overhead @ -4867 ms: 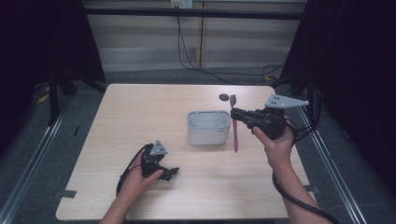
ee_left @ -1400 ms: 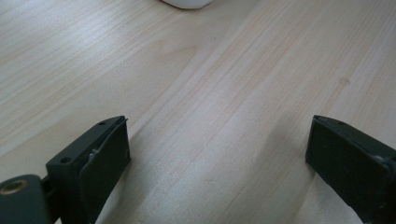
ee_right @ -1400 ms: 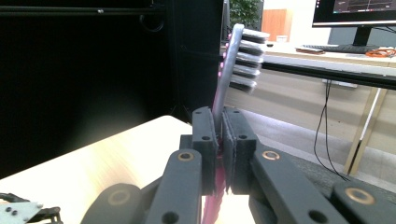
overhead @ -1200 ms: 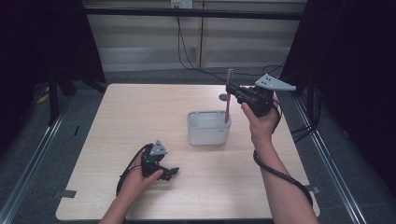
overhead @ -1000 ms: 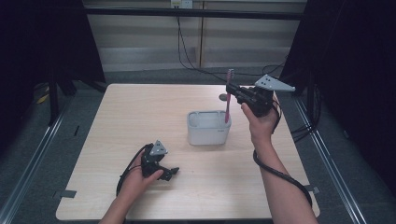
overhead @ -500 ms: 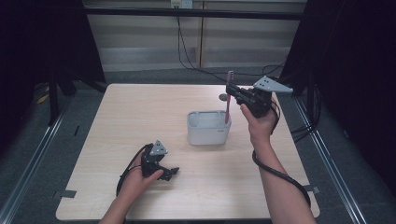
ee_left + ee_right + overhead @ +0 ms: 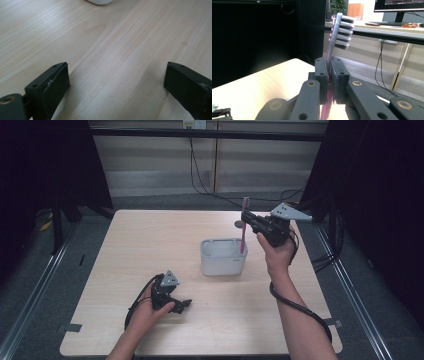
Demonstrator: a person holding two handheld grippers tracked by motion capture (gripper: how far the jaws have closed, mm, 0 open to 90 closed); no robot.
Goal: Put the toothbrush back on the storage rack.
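Since the earliest picture, the right tool point(image 7: 248, 217) has lifted the pink plastic toothbrush point(image 7: 243, 227) off the counter and stood it upright, bristle end up, with its lower end dipping behind the rim of the small white rectangular plastic tub point(image 7: 222, 256). Nearest the person, the left tool point(image 7: 176, 302) rests on the pale wood-grain counter point(image 7: 125, 250), jaws spread wide and empty, well apart from the tub. Farther on, at the tub's right edge, the right tool's jaws are closed tightly on the toothbrush handle just below the dark bristles point(image 7: 344, 31). The brush may tip or fall outside if released while its tip sits on the rim, and the light tub could slide if nudged. Whether the handle's end touches the tub's floor is hidden by the wall. A small dark round object point(image 7: 239, 224) behind the tub is too small to identify.
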